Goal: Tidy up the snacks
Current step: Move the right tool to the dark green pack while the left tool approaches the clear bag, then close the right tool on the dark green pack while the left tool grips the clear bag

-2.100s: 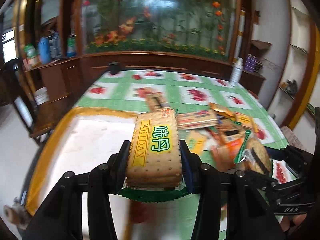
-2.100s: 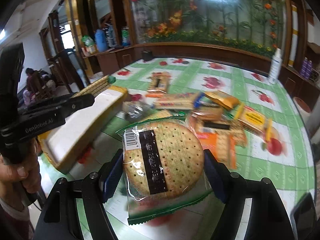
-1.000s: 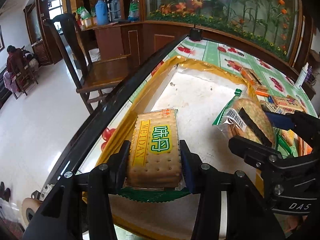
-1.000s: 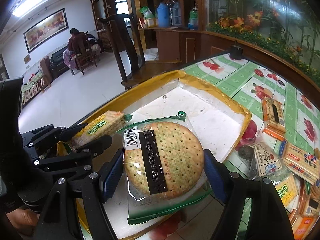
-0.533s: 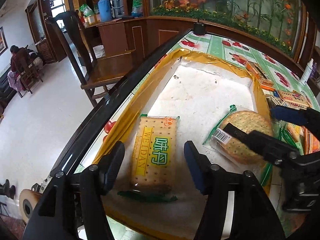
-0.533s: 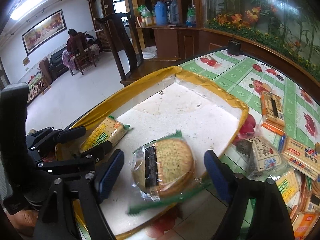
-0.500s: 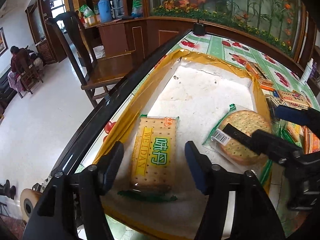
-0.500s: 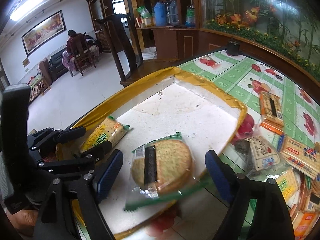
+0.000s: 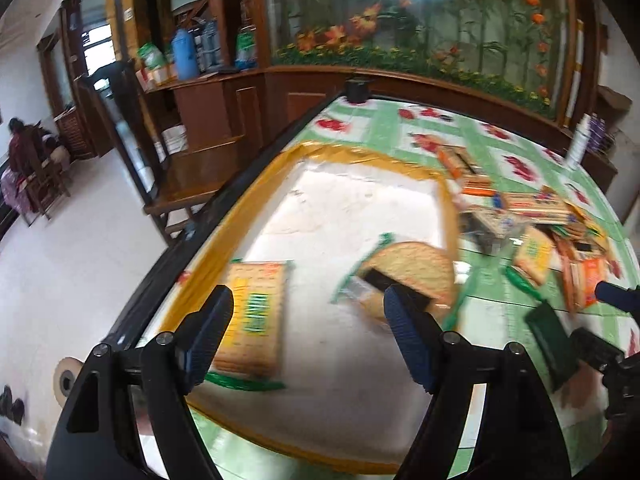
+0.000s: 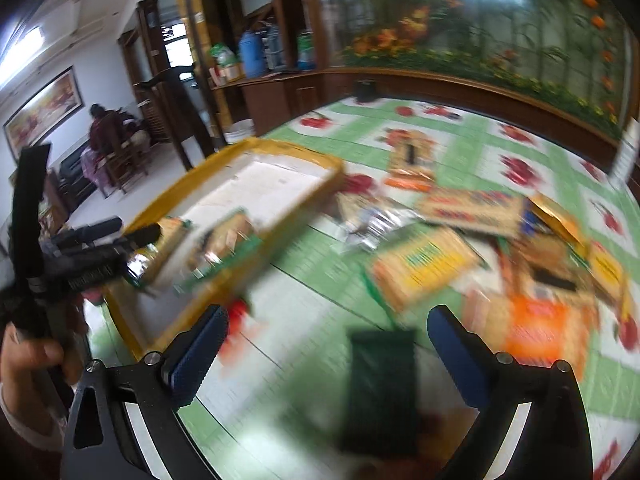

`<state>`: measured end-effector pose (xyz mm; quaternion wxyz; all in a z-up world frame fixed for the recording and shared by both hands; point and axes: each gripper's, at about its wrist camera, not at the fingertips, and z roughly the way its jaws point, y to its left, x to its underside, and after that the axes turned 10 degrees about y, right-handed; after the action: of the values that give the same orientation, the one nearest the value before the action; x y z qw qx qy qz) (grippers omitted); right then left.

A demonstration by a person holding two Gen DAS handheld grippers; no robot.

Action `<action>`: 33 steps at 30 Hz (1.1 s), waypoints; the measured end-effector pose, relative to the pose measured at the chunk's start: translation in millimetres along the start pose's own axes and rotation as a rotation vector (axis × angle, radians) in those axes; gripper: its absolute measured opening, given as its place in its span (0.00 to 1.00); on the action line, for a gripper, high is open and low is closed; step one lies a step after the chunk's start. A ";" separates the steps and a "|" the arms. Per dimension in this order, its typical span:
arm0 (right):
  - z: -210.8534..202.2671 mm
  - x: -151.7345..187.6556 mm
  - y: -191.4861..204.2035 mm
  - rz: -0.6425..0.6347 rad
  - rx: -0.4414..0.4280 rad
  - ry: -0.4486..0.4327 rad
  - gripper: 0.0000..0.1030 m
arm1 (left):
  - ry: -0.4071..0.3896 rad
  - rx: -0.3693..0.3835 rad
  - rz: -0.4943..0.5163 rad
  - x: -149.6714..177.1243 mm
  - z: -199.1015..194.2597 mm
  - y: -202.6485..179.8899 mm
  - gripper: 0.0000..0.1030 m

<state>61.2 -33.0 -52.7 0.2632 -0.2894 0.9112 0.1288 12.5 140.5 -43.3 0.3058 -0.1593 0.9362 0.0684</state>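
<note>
While both views are smeared by motion blur, the layout still reads. Left gripper (image 9: 308,328) hangs over the yellow-rimmed tray (image 9: 256,184) with its jaws opening and nothing between the pads; the rectangular cracker pack (image 9: 256,312) lies flat on the tray floor at about 11 o'clock from the left pad, partly behind it. The round cracker pack (image 9: 412,268) lies in the same tray at about 1 o'clock, close to the tray's right rim, apart from the rectangular one.

Right gripper (image 10: 326,344) is over the green-checked table (image 10: 304,264), its jaws opening wide and gripping nothing. A dark green blurred shape (image 10: 380,376) sits low between them; what it is cannot be told. The loose pile of snack packs (image 10: 472,240) spreads at 1 to 2 o'clock on the table, and the tray lies at 10 o'clock. A hand (image 10: 28,360) grips the left gripper's handle at the left edge.
</note>
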 end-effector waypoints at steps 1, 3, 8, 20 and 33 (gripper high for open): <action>-4.9 10.6 -9.5 0.016 0.019 0.002 0.98 | -0.003 0.005 0.010 0.3 -2.3 -5.8 0.76; -9.5 24.4 -23.3 0.046 0.038 0.012 0.98 | -0.006 0.029 0.040 1.7 -6.8 -20.5 0.76; -16.3 54.4 -51.0 0.116 0.064 0.039 0.98 | 0.014 0.086 0.099 4.3 -8.6 -55.9 0.79; 2.0 51.7 -29.8 0.066 0.010 0.070 0.96 | 0.055 0.114 0.156 3.9 -5.1 -86.1 0.79; 39.8 30.5 -12.8 0.017 0.032 0.147 0.87 | 0.131 0.226 0.080 -44.1 21.1 -108.4 0.79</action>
<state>63.7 -41.9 -103.7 0.1993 -0.2862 0.9324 0.0948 94.7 54.7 -37.4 0.2570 -0.0904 0.9615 -0.0357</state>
